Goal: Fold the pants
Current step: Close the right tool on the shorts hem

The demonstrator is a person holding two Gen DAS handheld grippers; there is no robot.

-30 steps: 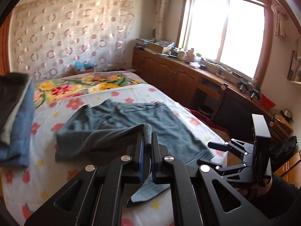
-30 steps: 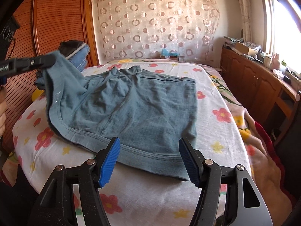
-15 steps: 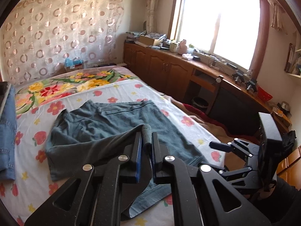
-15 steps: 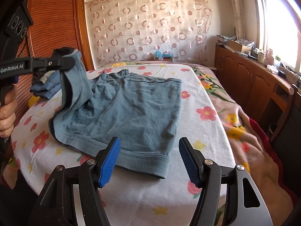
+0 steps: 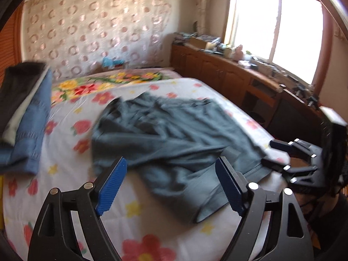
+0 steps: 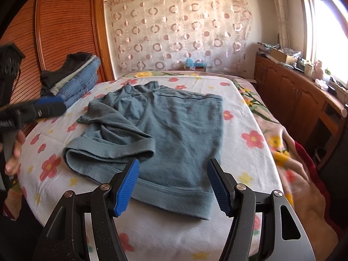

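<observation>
The pants, a soft blue-grey pair, lay spread on the bed near its front edge, waistband away from the cameras and hem toward them. One leg lay doubled over the other in a loose, rumpled flap, its hem curled and crooked and not lined up with the hem beneath. By the look of it, the first lengthwise fold was laid but untidy.

The left tongs stood wide open above the near hem, holding nothing. The right tongs were open and empty too, hovering just over the hem at the front edge.

The next move probably called for pinching the curled hem and drawing it flat and square, or taking both hem corners to carry them up to the waistband.

A stack of folded jeans sat at the far left of the bed, well apart.
</observation>
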